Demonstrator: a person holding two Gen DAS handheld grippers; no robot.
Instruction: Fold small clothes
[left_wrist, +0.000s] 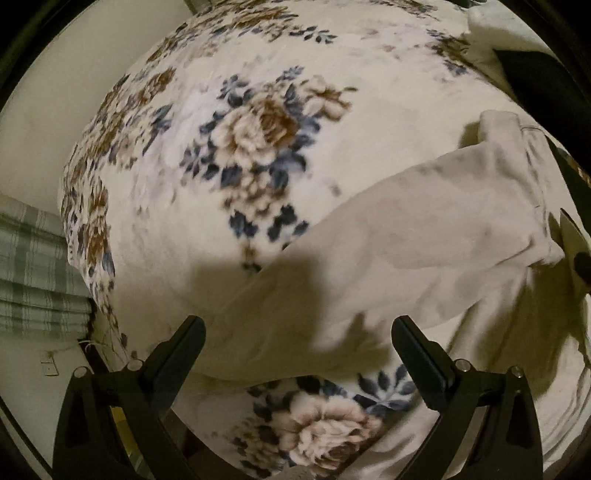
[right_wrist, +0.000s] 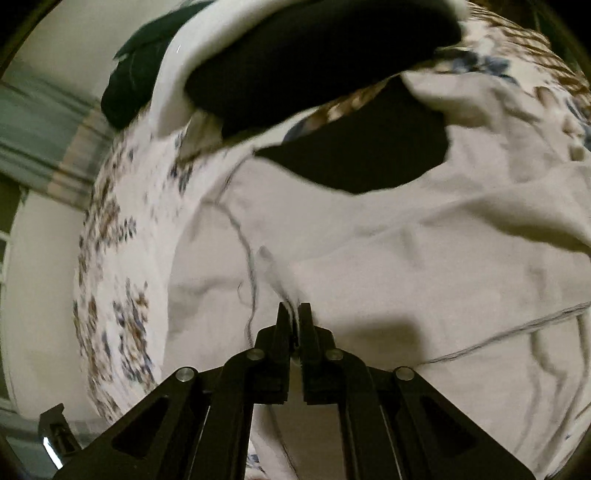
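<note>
The right claw (right_wrist: 294, 308) is clenched on a fold of the pale beige cotton garment (right_wrist: 388, 266), which lies on the floral fleece blanket (left_wrist: 258, 147); the left claw (left_wrist: 299, 332) hangs released above it.

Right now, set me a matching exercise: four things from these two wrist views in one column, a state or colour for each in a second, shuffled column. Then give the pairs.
Things:
1. left gripper
2. right gripper
3. blanket
4. pale garment

States and colours:
A. cream with brown and blue flowers
B. jaws wide apart, nothing between the pads
C. plain off-white, wrinkled, pinched at a fold
D. jaws shut on cloth

Pairs: 1-B, 2-D, 3-A, 4-C
</note>
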